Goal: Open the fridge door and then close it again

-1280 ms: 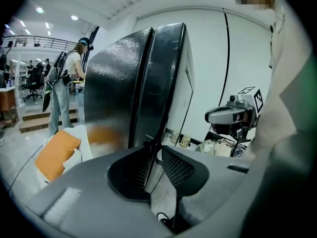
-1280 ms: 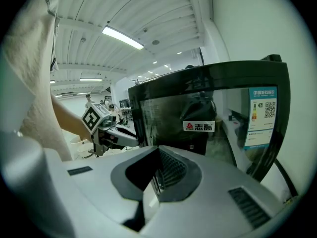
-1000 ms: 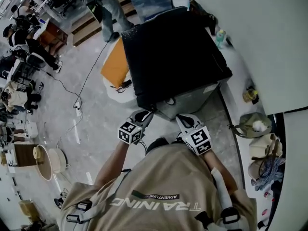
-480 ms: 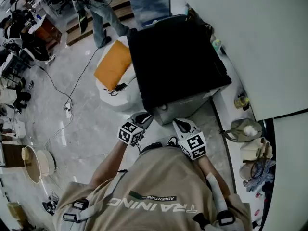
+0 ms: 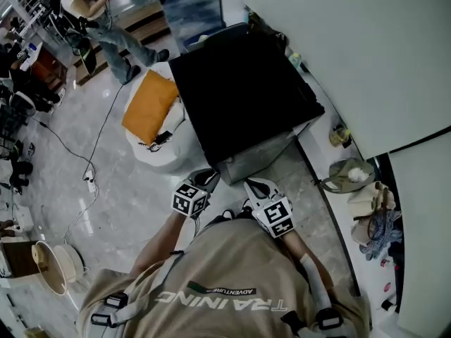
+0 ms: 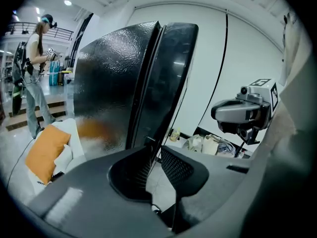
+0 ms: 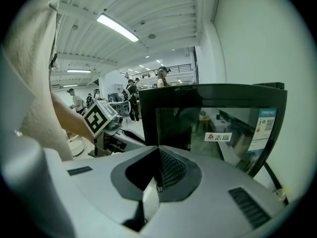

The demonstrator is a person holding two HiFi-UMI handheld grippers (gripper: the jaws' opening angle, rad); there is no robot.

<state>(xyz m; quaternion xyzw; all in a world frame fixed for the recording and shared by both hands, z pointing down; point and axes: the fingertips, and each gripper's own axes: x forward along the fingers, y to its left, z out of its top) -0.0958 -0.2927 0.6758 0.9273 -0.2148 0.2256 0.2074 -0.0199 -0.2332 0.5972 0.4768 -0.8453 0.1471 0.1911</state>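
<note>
Person is standing at a small black fridge [image 5: 239, 94], a gripper in each hand.
Left gripper [image 5: 206, 179] is hovering near the closed door's [image 5: 257, 157] left edge, jaws narrowly apart and empty; right gripper [image 5: 255, 187] is pointing at the door front, jaws pressed together.

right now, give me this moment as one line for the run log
stage: pre-open | fridge door: closed | left claw: open, empty, aimed at door edge | right claw: shut, empty, facing door
</note>
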